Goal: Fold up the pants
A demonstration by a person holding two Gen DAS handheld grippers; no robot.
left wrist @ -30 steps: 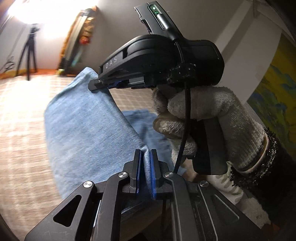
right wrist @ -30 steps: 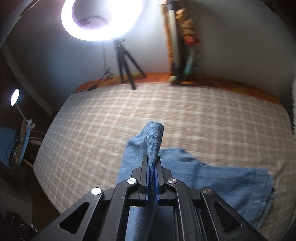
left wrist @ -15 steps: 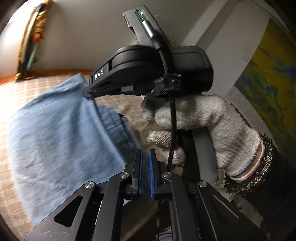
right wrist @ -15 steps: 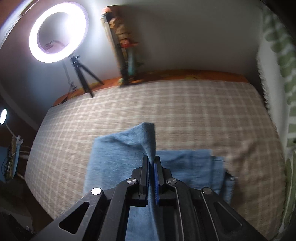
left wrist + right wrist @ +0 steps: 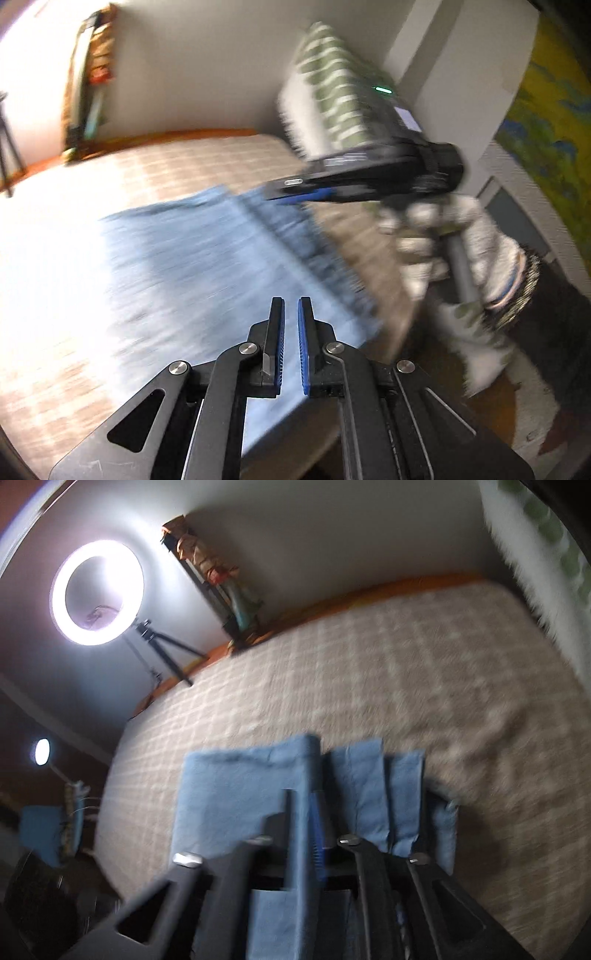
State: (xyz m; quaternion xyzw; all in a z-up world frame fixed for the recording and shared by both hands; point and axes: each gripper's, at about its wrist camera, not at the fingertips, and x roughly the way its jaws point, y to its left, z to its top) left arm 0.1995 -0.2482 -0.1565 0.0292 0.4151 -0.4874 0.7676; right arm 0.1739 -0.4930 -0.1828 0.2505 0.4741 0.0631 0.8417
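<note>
Light blue denim pants [image 5: 192, 266] lie folded on the checked bedspread [image 5: 166, 166]. My left gripper [image 5: 290, 314] hovers over their near part. Its jaws are opening, a narrow gap shows between the blue pads, and no cloth looks pinched. A gloved hand [image 5: 443, 236] holds my right gripper [image 5: 280, 190] at the pants' far right edge. In the right wrist view the pants [image 5: 229, 794] lie in stacked layers. A raised fold runs between the parting jaws of the right gripper [image 5: 304, 808], which is blurred.
A lit ring light [image 5: 96, 592] on a tripod stands at the bed's far side beside a tall leaning object [image 5: 218, 576]. A green-and-white striped pillow [image 5: 332, 92] stands against the wall at the right. Bare bedspread [image 5: 388, 683] stretches beyond the pants.
Both grippers came down and laid the lifted cloth over the rest of the pants. Both had been shut on denim. The right jaws have spread apart, and the cloth has left the left jaws.
</note>
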